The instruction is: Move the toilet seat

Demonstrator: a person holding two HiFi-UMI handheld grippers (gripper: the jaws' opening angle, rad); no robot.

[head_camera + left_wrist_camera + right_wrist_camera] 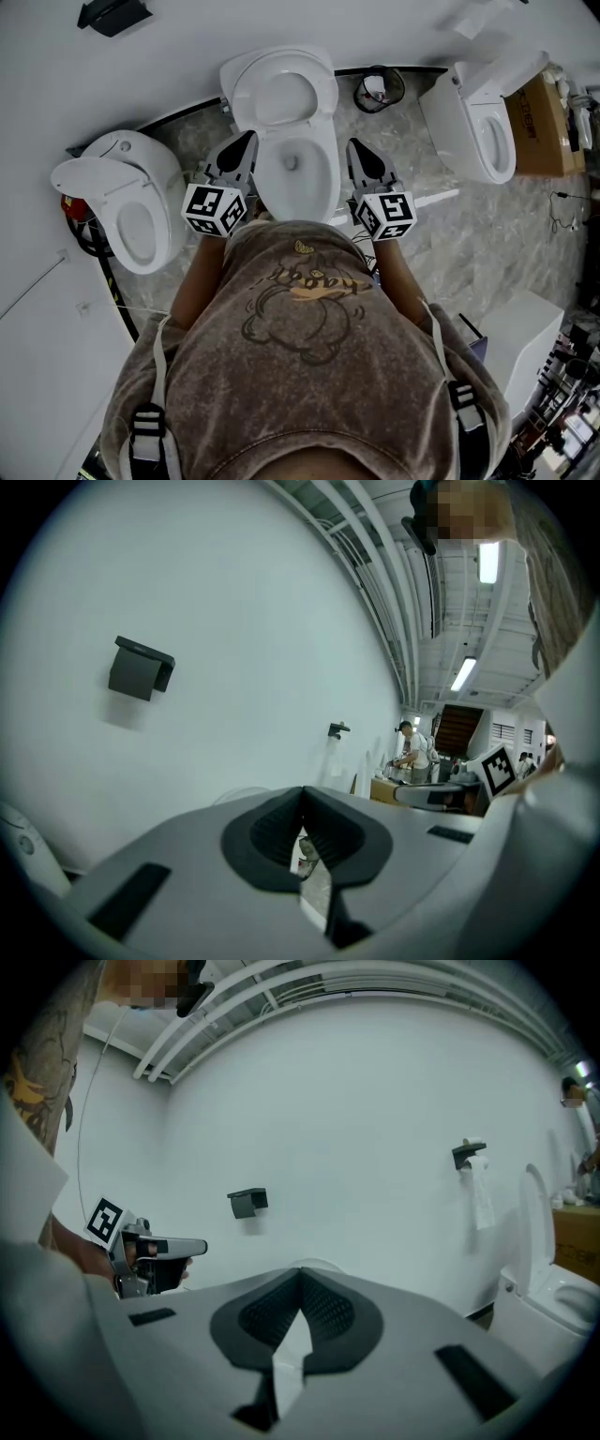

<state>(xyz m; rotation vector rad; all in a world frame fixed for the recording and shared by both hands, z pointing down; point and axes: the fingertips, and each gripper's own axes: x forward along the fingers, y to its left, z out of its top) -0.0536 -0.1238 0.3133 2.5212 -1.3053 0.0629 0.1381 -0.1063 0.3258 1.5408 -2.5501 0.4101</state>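
Observation:
The middle white toilet (298,173) stands against the wall right in front of me, with its seat and lid (281,89) raised toward the wall and the bowl open. My left gripper (247,141) is shut and empty, its tips beside the bowl's left rim. On the other side my right gripper (354,144) is also shut and empty, by the right rim. Neither touches the toilet as far as I can see. The left gripper view has closed jaws (302,803) facing the white wall. The right gripper view also has closed jaws (300,1279) and the left gripper (141,1251) off to the side.
A second toilet (131,202) stands at the left and a third (478,122) at the right, next to a cardboard box (539,122). A small bin (378,89) sits by the wall. A black holder (248,1201) and a paper roll (480,1194) hang on the wall.

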